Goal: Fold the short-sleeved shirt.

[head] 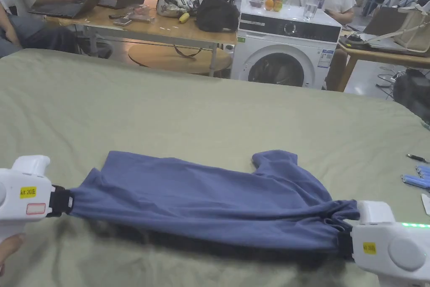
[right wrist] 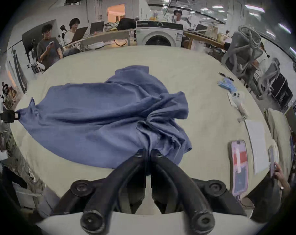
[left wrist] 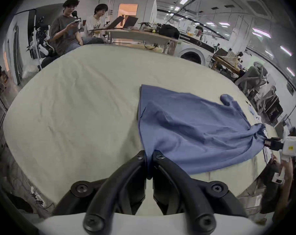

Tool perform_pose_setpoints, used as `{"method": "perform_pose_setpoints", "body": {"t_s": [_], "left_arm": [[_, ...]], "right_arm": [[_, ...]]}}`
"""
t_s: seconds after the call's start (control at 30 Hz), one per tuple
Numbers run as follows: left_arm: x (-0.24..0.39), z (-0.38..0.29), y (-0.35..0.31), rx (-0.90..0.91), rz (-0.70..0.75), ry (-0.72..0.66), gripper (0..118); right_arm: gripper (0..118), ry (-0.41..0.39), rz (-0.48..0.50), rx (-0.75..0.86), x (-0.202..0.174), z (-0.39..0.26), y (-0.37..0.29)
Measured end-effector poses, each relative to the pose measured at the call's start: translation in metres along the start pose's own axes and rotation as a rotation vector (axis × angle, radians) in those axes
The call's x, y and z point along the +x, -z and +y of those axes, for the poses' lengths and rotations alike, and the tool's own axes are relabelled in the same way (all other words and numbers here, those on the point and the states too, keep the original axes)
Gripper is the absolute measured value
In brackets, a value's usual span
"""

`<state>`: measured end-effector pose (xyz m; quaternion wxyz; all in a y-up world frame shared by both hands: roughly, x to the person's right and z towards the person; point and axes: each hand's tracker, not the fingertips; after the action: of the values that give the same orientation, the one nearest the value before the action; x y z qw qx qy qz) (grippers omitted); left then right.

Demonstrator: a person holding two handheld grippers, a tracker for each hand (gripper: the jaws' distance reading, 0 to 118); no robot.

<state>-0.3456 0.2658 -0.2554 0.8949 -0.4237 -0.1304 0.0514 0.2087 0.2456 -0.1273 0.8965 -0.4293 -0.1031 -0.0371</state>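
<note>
The blue short-sleeved shirt (head: 210, 199) lies stretched along the near edge of the green-sheeted table (head: 189, 107). The left gripper (left wrist: 149, 155) is clamped on one end, the right gripper (right wrist: 149, 154) on the bunched other end. A pen (head: 416, 158) lies near the table's right edge.

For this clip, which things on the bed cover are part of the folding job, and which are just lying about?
In the job:
- blue shirt, stretched between the grippers
- left gripper, shut on its one end
- right gripper, shut on its bunched other end
- green bed cover under it

Lying about:
- pen
- blue bundle
- sheet of paper
- phone
</note>
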Motion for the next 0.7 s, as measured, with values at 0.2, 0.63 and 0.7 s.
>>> {"method": "perform_pose_setpoints", "body": {"t_s": [0.2,0.63,0.7], "left_arm": [[-0.009,-0.048,0.026,-0.097,0.037,-0.019,0],[0.026,-0.035,0.004,0.017,0.053,0.053,38],[0.044,-0.029,-0.007,0.129,0.031,0.115,39]], "right_arm": [[1,-0.039,-0.019,-0.107,-0.009,-0.049,0.025],[50,-0.009,-0.049,0.146,-0.027,-0.022,-0.013],[50,0.008,-0.052,0.262,-0.035,-0.011,-0.023]]}}
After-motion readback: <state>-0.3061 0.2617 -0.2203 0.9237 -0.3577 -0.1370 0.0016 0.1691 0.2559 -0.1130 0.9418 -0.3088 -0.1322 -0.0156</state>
